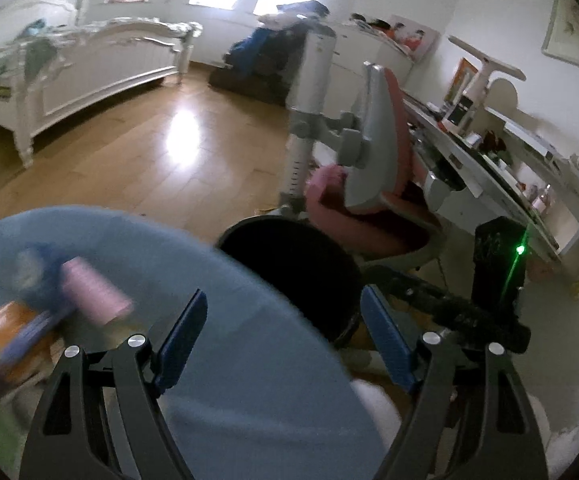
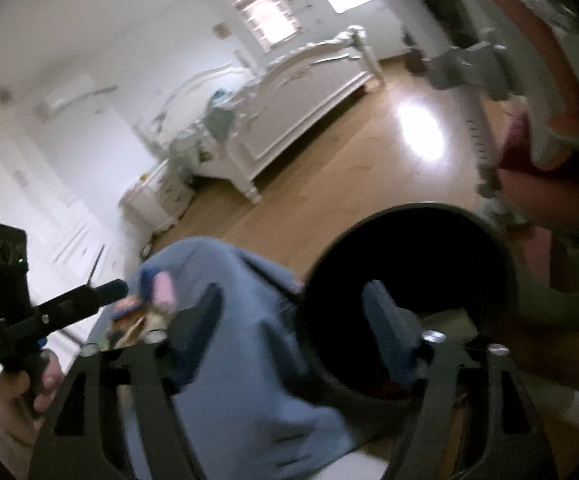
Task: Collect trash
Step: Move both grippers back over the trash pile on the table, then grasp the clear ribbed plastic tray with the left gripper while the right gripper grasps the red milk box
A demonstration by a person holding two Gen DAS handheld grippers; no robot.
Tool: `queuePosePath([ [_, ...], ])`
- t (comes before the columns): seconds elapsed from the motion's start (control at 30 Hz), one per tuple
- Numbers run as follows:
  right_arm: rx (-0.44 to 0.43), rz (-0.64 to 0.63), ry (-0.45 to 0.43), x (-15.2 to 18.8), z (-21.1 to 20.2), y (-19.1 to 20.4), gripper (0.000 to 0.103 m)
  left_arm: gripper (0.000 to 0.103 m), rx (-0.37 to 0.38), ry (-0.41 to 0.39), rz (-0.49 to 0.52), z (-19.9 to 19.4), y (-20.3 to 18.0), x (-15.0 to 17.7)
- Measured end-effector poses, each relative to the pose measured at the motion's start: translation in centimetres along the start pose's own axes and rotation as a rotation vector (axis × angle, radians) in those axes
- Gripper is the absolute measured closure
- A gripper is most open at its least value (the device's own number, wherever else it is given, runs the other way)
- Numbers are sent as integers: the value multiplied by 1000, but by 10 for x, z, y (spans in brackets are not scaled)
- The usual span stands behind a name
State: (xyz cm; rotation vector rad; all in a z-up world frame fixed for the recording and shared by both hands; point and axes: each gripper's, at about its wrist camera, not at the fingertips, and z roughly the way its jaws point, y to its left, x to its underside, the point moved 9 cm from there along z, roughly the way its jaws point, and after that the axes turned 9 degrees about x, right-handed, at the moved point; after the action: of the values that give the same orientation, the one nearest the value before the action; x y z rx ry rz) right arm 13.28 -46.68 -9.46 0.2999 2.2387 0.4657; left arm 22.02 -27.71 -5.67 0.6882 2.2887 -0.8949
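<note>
A round table under a blue cloth (image 1: 249, 360) holds blurred trash at its left: a pink cylinder (image 1: 95, 290), an orange packet (image 1: 13, 324) and a blue-purple wrapper (image 1: 29, 332). A black round bin (image 1: 289, 268) stands on the floor just beyond the table edge. My left gripper (image 1: 285, 344) is open and empty above the table's right edge, near the bin. My right gripper (image 2: 297, 328) is open and empty, over the cloth (image 2: 249, 360) and the bin's mouth (image 2: 405, 272). The trash also shows in the right wrist view (image 2: 145, 300). The left gripper's body shows at the left (image 2: 29, 312).
A pink and grey chair (image 1: 369, 160) stands behind the bin, next to a cluttered white desk (image 1: 489, 168). A white bed (image 1: 89, 68) is at the far left across a wooden floor (image 1: 149, 152). A dark pile of bags (image 1: 265, 60) lies by the far wall.
</note>
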Motion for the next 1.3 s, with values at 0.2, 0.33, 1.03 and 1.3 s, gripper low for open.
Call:
queuePosePath([
  [0.2, -98, -185, 73, 36, 6, 99, 25, 25, -88, -12, -65, -77, 56, 42],
  [0.33, -173, -347, 122, 72, 9, 174, 8, 25, -120, 6, -129, -116, 95, 77],
  [1.03, -86, -778, 262, 177, 87, 326, 6, 34, 21, -12, -273, -130, 151, 135],
  [1.3, -109, -720, 293, 176, 84, 318, 15, 42, 43, -11, -300, -130, 157, 137],
])
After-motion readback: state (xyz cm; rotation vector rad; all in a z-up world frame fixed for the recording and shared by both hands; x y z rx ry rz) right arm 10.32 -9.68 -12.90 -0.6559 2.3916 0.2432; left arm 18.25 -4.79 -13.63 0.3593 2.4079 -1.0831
